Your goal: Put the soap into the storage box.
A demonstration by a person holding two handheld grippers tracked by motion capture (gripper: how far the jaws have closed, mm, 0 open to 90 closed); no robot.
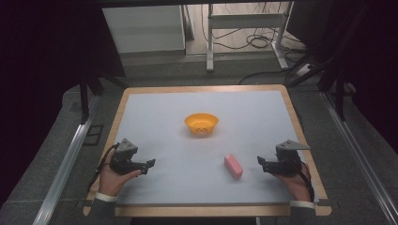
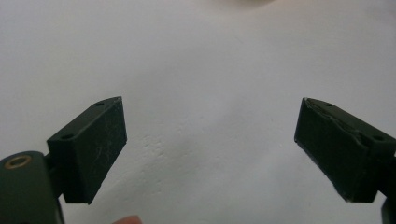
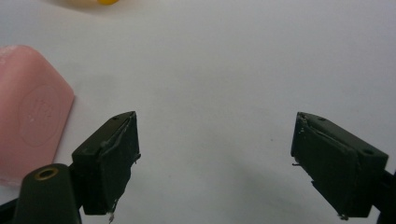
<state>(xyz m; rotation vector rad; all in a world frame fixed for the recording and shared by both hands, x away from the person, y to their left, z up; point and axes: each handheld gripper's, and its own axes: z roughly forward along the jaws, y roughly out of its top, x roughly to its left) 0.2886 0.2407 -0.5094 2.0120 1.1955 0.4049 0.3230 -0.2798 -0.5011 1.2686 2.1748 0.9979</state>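
Observation:
A pink bar of soap (image 1: 233, 166) lies on the white table top, right of centre near the front. An orange bowl (image 1: 201, 124) stands upright in the middle of the table. My right gripper (image 1: 259, 161) rests low at the right, a short way from the soap, pointing left. In the right gripper view the gripper (image 3: 215, 158) is open with bare table between the jaws, and the soap (image 3: 30, 116) lies beyond its left jaw. My left gripper (image 1: 151, 163) sits at the front left, pointing right. In its own view the left gripper (image 2: 210, 144) is open and holds nothing.
The table (image 1: 155, 108) has a wooden rim (image 1: 120, 112) around a white surface. Beyond the far edge stand a white metal frame (image 1: 244, 21) and loose cables (image 1: 260, 42) on the floor. Metal rails (image 1: 65, 159) run along both sides of the table.

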